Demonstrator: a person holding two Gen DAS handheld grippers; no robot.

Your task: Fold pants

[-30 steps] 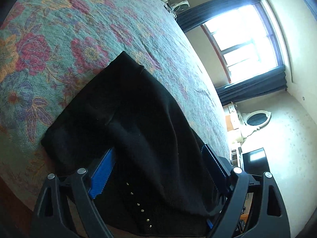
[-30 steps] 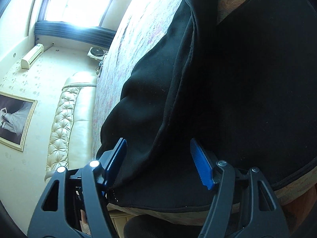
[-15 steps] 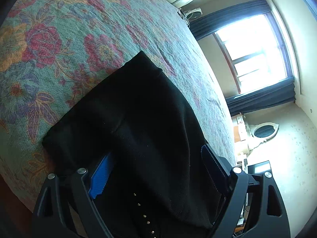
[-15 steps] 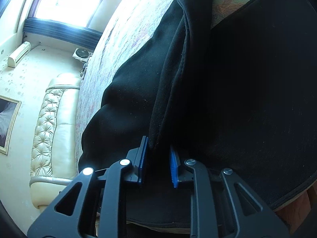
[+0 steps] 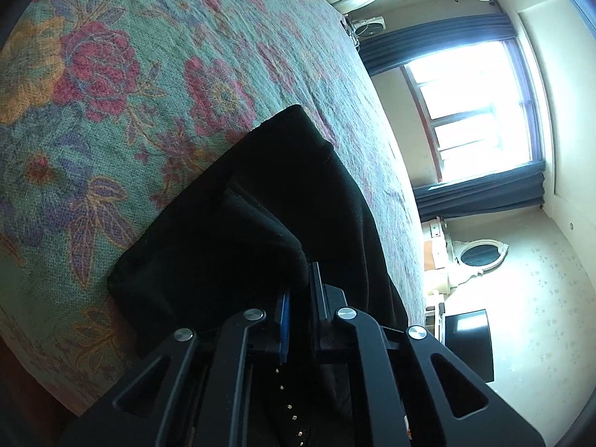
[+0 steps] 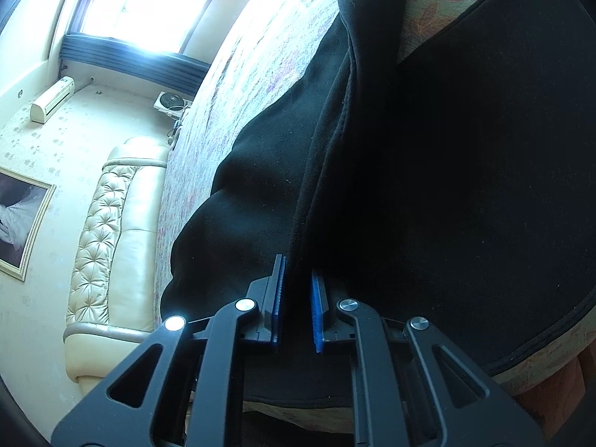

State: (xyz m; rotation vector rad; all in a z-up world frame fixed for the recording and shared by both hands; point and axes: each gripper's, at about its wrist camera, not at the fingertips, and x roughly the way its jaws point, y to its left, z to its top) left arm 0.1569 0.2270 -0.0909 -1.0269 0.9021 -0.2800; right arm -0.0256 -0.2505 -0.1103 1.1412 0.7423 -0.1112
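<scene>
Black pants lie on a floral bedspread, partly folded, with a row of small studs near the bottom of the left wrist view. My left gripper is shut on a fold of the pants fabric near the bed's edge. In the right wrist view the pants fill most of the frame, with a raised fold running up the middle. My right gripper is shut on that fold at its near end.
A cream tufted headboard stands at the bed's end. A bright window with dark curtains lies beyond the bed. A dresser with an oval mirror and a dark screen stand by the wall.
Both grippers closed on the pants: the right one half a second ago, the left one only now. The left gripper also moved forward over the fabric.
</scene>
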